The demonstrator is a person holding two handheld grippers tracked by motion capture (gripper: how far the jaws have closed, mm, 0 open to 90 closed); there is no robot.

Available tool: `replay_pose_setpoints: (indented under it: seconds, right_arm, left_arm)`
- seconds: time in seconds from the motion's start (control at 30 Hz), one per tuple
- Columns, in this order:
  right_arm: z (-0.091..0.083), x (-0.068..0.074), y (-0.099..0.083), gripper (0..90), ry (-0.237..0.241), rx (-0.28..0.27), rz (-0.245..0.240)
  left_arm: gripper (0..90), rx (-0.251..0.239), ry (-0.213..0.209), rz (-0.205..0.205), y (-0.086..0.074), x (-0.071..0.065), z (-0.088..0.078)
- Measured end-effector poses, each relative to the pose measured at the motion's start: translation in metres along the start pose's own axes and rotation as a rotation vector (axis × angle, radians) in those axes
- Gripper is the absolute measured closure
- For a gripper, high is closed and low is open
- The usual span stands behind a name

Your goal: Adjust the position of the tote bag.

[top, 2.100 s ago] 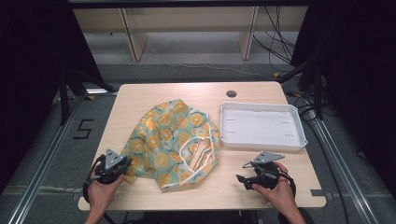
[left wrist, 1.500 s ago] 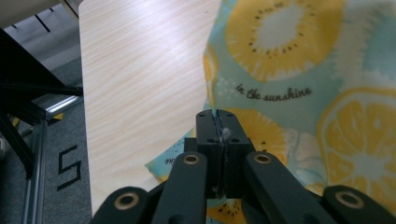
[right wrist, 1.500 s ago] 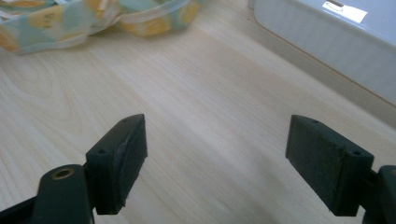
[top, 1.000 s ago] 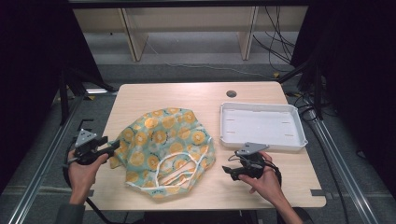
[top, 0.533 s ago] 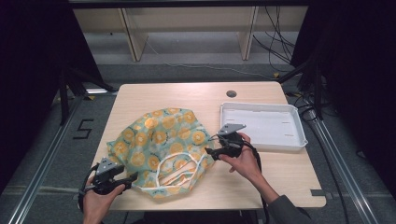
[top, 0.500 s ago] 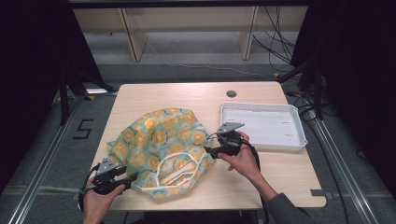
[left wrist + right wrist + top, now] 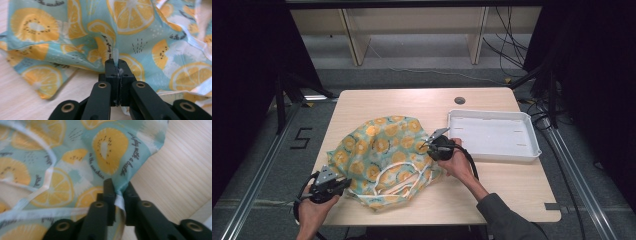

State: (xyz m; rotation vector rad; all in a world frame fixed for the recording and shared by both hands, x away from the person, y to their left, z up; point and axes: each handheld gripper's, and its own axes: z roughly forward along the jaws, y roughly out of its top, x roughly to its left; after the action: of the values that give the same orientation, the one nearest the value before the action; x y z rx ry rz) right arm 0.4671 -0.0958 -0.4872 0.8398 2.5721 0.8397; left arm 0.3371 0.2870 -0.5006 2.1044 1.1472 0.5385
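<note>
A light-blue cloth (image 7: 382, 155) printed with orange slices, with white straps, lies crumpled on the wooden table (image 7: 512, 190). My left gripper (image 7: 344, 184) sits at the cloth's near left edge. Its jaws have just been closing and now pinch a fold of the cloth (image 7: 140, 37) at the left gripper (image 7: 117, 67). My right gripper (image 7: 428, 145) is at the cloth's right edge, beside the tray. Its jaws have also just been closing, and the right gripper (image 7: 118, 187) is shut on the hem of the cloth (image 7: 75, 157).
A white, empty tray (image 7: 532, 150) stands on the right side of the table, close to my right hand. A round cable hole (image 7: 459, 100) sits behind it. Bare tabletop lies behind the cloth and at the front right.
My right gripper moved from the front right up to the cloth's right edge and closed on it. My left gripper came down to the cloth's near left edge and closed on a fold.
</note>
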Motion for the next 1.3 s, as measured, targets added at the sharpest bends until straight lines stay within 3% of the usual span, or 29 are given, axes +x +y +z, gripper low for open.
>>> replay_pose_setpoints:
  seconds: [0.03,0.13,0.17,0.2,0.3,0.33,0.37,0.4,0.47,0.53,0.57,0.6,0.63,0.67,0.73,0.77,0.8,0.83,0.87,0.9,0.93,1.0,1.07,1.13,1.17,1.23,1.3]
  right_arm:
    - [-0.004,0.005,-0.003,89.3,0.009,-0.015,-0.038]
    - [-0.010,0.012,-0.005,89.6,0.045,-0.032,-0.070]
    - [-0.014,0.017,-0.006,89.6,0.065,-0.026,-0.075]
    - [-0.018,0.026,-0.009,89.6,0.086,-0.040,-0.099]
    - [-0.023,0.037,-0.010,89.6,0.112,-0.052,-0.131]
    - [-0.025,0.043,-0.011,89.5,0.125,-0.058,-0.144]
    - [-0.030,0.053,-0.013,89.5,0.148,-0.072,-0.174]
    - [-0.030,0.053,-0.013,89.5,0.148,-0.072,-0.174]
    - [-0.032,0.066,-0.015,89.4,0.180,-0.086,-0.186]
    - [-0.032,0.070,-0.015,89.3,0.187,-0.079,-0.187]
    - [-0.031,0.073,-0.015,88.5,0.184,-0.079,-0.182]
    - [-0.029,0.076,-0.014,86.1,0.181,-0.078,-0.197]
    - [-0.028,0.076,-0.013,76.4,0.169,-0.063,-0.200]
    - [-0.028,0.076,-0.013,76.4,0.169,-0.063,-0.200]
    - [-0.029,0.073,-0.012,61.5,0.116,-0.081,-0.185]
    - [-0.038,0.069,-0.013,51.1,0.126,-0.110,-0.153]
    - [-0.044,0.067,-0.014,47.4,0.114,-0.148,-0.138]
    - [-0.051,0.065,-0.014,44.8,0.122,-0.161,-0.134]
    - [-0.051,0.065,-0.014,44.8,0.122,-0.161,-0.134]
    - [-0.061,0.064,-0.015,41.3,0.127,-0.197,-0.135]
    - [-0.061,0.064,-0.015,41.3,0.127,-0.197,-0.135]
    - [-0.071,0.068,-0.016,39.6,0.145,-0.252,-0.131]
    - [-0.071,0.070,-0.016,39.2,0.165,-0.254,-0.145]
    - [-0.069,0.078,-0.016,36.8,0.220,-0.256,-0.151]
    - [-0.067,0.081,-0.015,36.4,0.242,-0.244,-0.164]
    - [-0.062,0.086,-0.015,35.5,0.254,-0.217,-0.156]
    - [-0.056,0.091,-0.015,35.2,0.269,-0.208,-0.181]
  left_arm:
    - [89.4,-0.010,0.021,-0.013,0.001,0.002,0.001]
    - [89.4,-0.034,0.053,-0.053,0.004,0.014,0.001]
    - [89.4,-0.020,0.057,-0.039,0.004,0.021,0.001]
    - [89.2,-0.035,0.078,-0.062,0.007,0.031,0.005]
    - [88.9,-0.041,0.092,-0.086,0.009,0.039,0.011]
    - [88.9,-0.027,0.100,-0.079,0.010,0.044,0.012]
    - [88.8,-0.049,0.097,-0.103,0.012,0.047,0.017]
    - [88.8,-0.024,0.106,-0.078,0.014,0.052,0.017]
    - [88.4,-0.054,0.105,-0.102,0.021,0.060,0.025]
    - [87.7,-0.061,0.110,-0.106,0.023,0.061,0.027]
    - [87.1,-0.031,0.117,-0.079,0.025,0.064,0.026]
    - [86.0,-0.044,0.109,-0.089,0.026,0.063,0.027]
    - [81.0,-0.035,0.110,-0.075,0.026,0.062,0.025]
    - [81.0,-0.038,0.102,-0.082,0.026,0.060,0.023]
    - [72.4,-0.073,0.119,-0.111,0.026,0.053,0.018]
    - [63.2,-0.070,0.116,-0.111,0.026,0.051,0.012]
    - [58.1,-0.104,0.128,-0.156,0.026,0.044,0.004]
    - [53.6,-0.104,0.128,-0.156,0.026,0.044,0.004]
    - [53.6,-0.114,0.134,-0.172,0.027,0.042,-0.001]
    - [44.6,-0.124,0.140,-0.190,0.027,0.039,-0.005]
    - [44.6,-0.134,0.141,-0.204,0.028,0.036,-0.008]
    - [36.8,-0.160,0.153,-0.214,0.030,0.024,-0.019]
    - [35.3,-0.166,0.145,-0.218,0.031,0.019,-0.022]
    - [34.9,-0.161,0.097,-0.199,0.028,0.001,-0.030]
    - [33.4,-0.155,0.092,-0.189,0.026,-0.006,-0.033]
    - [30.6,-0.151,0.060,-0.190,0.021,-0.017,-0.037]
    - [27.6,-0.145,0.034,-0.191,0.015,-0.028,-0.040]
